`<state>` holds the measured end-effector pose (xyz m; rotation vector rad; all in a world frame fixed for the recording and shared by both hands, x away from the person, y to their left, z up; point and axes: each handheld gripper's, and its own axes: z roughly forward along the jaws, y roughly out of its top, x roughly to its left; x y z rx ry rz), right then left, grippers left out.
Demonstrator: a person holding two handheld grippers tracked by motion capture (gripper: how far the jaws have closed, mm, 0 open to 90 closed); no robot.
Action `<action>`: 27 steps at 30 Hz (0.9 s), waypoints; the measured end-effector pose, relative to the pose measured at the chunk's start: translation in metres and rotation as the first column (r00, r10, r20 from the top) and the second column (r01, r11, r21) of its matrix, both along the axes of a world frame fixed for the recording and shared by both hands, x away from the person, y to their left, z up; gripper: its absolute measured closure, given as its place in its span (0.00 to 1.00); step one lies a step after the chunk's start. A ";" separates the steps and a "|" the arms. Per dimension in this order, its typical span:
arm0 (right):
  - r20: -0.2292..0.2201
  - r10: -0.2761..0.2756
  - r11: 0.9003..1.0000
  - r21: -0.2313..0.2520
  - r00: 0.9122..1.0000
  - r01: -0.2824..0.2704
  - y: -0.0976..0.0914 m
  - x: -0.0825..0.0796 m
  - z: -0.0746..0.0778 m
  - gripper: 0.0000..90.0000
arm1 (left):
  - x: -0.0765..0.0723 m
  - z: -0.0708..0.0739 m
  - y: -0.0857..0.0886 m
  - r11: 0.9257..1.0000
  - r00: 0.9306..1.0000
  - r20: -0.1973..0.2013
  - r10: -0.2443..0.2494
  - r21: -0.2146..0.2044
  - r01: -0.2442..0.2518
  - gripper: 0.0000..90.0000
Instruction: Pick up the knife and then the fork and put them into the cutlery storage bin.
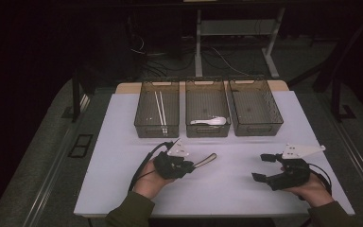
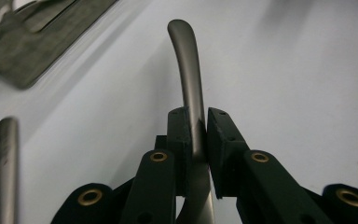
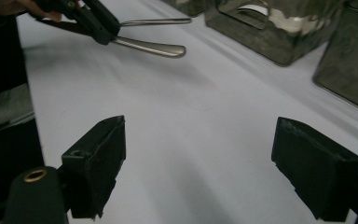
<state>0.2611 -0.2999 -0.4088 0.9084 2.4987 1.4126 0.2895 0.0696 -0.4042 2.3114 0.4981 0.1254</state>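
**Metal handle clamped in the left gripper, right gripper spread wide**

Writing, brands or labels cannot be read on anything in these pictures.

High view: three see-through bins stand side by side at the far edge of a white table (image 1: 227, 184). The left bin (image 1: 157, 109) holds two thin white sticks (image 1: 160, 109) lying lengthwise, pointing away from the person. The middle bin (image 1: 207, 109) holds a white spoon-like piece (image 1: 210, 121) lying crosswise near its front wall. The right bin (image 1: 255, 108) has nothing visible inside. In front of the left and middle bins, the left gripper (image 1: 189, 166) is closed on a slim metal utensil handle (image 1: 206, 160), which sticks out to the right and slightly away from the person, its long axis running roughly across the table. The right gripper (image 1: 263, 167) rests well apart to the right, its jaws pointing left and spread wide, with nothing between them.

Left gripper view: the two black jaws pinch the metal handle (image 2: 192, 88) between their pads. The handle runs straight ahead of the jaws and curves at its rounded end, above the white table. A second metal handle (image 2: 7, 163) shows at the lower left, and a bin wall at the upper left.

Right gripper view: the jaws stand far apart over bare table. Farther off, the left gripper (image 3: 103, 29) holds the metal handle (image 3: 151, 47), rounded end pointing right; another thin metal handle (image 3: 156, 21) lies just beyond it. Bins stand at the upper right, one with something white inside.
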 end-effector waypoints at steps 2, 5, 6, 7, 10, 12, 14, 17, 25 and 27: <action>-0.008 0.035 0.999 -0.020 0.999 -0.035 0.003 0.002 0.003 0.20 | -0.001 0.002 -0.004 1.000 1.000 0.002 -0.029 -0.007 0.029 0.88; 0.007 0.067 0.996 -0.067 0.998 -0.066 0.011 0.005 0.009 0.20 | -0.002 0.004 -0.011 0.996 0.996 0.006 -0.084 -0.005 0.084 0.88; 0.010 0.082 0.994 -0.073 0.997 -0.081 0.013 0.005 0.011 0.20 | -0.003 0.005 -0.014 0.996 0.996 0.005 -0.094 -0.005 0.094 0.88; 0.016 0.094 0.993 -0.074 0.995 -0.092 0.015 0.006 0.013 0.21 | -0.002 0.006 -0.017 0.994 0.994 0.009 -0.109 -0.002 0.109 0.88; 0.027 0.135 0.986 -0.097 0.990 -0.132 0.023 0.010 0.020 0.21 | -0.001 0.006 -0.024 0.988 0.988 0.000 -0.157 0.001 0.157 0.88; 0.027 0.163 0.982 -0.103 0.986 -0.159 0.030 0.013 0.024 0.21 | -0.001 0.006 -0.028 0.984 0.984 -0.008 -0.180 0.001 0.180 0.88; 0.031 0.182 0.978 -0.105 0.983 -0.178 0.037 0.017 0.027 0.21 | 0.000 0.006 -0.032 0.978 0.978 -0.011 -0.206 0.010 0.206 0.88; 0.032 0.218 0.971 -0.111 0.976 -0.213 0.047 0.023 0.029 0.21 | 0.002 0.007 -0.038 0.974 0.973 -0.018 -0.228 0.003 0.228 0.88; 0.016 0.308 0.941 -0.152 0.951 -0.302 0.073 0.032 0.029 0.26 | 0.006 0.014 -0.051 0.951 0.951 -0.001 -0.309 0.015 0.309 0.88; 0.015 0.337 0.928 -0.172 0.941 -0.329 0.077 0.034 0.028 0.28 | 0.005 0.015 -0.053 0.946 0.946 -0.001 -0.324 0.000 0.324 0.88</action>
